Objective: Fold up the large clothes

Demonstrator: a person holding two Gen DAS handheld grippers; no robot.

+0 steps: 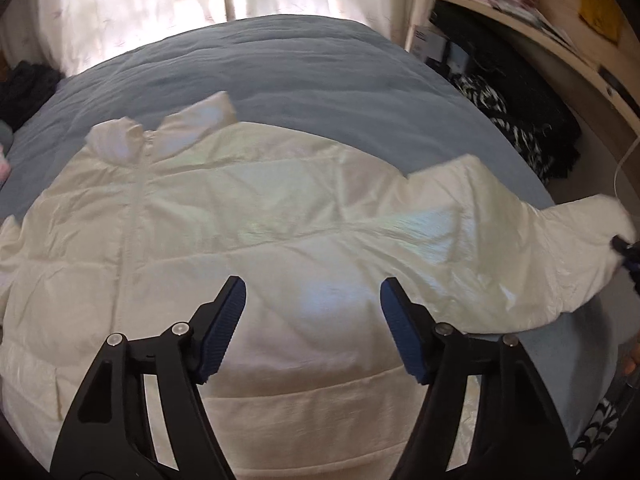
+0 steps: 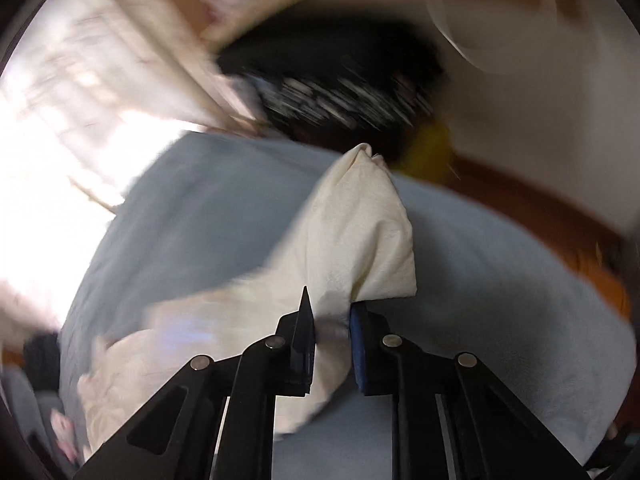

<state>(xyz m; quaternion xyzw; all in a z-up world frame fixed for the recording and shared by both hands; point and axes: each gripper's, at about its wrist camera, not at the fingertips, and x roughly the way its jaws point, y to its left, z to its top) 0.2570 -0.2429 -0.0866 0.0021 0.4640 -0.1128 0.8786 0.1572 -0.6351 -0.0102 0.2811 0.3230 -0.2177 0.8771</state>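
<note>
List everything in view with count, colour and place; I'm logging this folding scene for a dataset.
white quilted puffer jacket: one, white, spread front-up on the bed, zipper closed
jacket sleeve: one, white, end lifted off the bed, pinched by the right gripper
grey-blue bed cover: one, under the jacket
sheer white curtain: white, behind the bed
wooden shelf: light wood, right of the bed
dark clothes pile: black and patterned, under the shelf
left gripper: black, blue pads, open above the jacket
right gripper: black, closed on the sleeve
</note>
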